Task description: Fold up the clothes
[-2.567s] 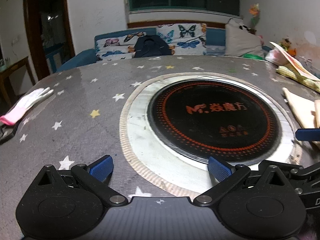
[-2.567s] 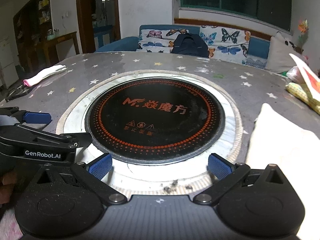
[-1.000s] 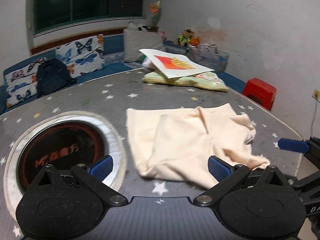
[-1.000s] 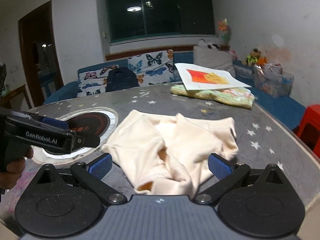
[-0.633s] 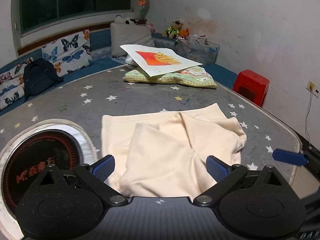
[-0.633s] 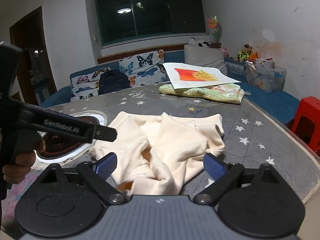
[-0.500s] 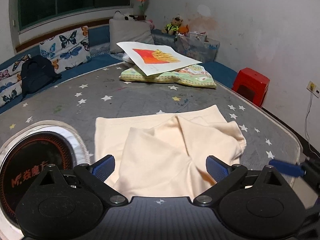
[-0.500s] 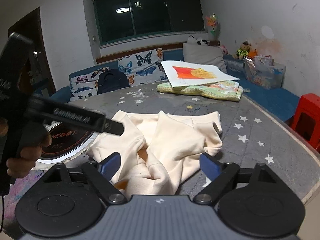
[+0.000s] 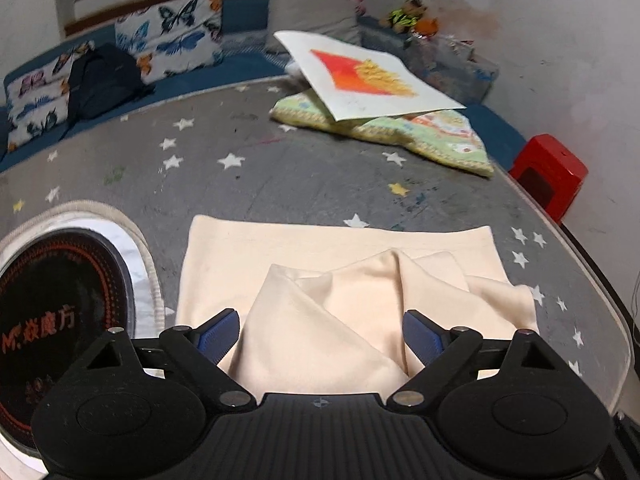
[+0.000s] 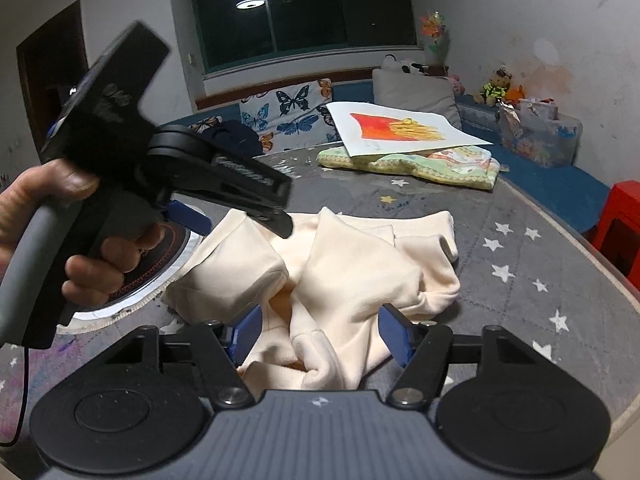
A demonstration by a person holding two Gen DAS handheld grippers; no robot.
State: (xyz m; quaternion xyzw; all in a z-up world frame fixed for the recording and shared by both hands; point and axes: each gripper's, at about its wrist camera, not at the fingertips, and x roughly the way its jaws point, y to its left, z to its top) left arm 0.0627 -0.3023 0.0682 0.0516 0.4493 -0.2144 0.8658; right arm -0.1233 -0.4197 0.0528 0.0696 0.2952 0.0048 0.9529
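While the cream garment [image 10: 340,268] lies rumpled on the star-patterned table [image 9: 280,168] beside the round cooktop [image 9: 52,300], the left gripper [image 9: 320,336] and right gripper [image 10: 320,332] hover over its near edge, both jaws spread wide, holding nothing.

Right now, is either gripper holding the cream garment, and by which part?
Nothing is held: the left gripper and right gripper are open over the cream garment.

Dark window [image 10: 304,8] above a butterfly-cushioned blue sofa [image 10: 288,114]; white walls; red stool [image 9: 550,174] beside the star-patterned table [image 9: 280,168].
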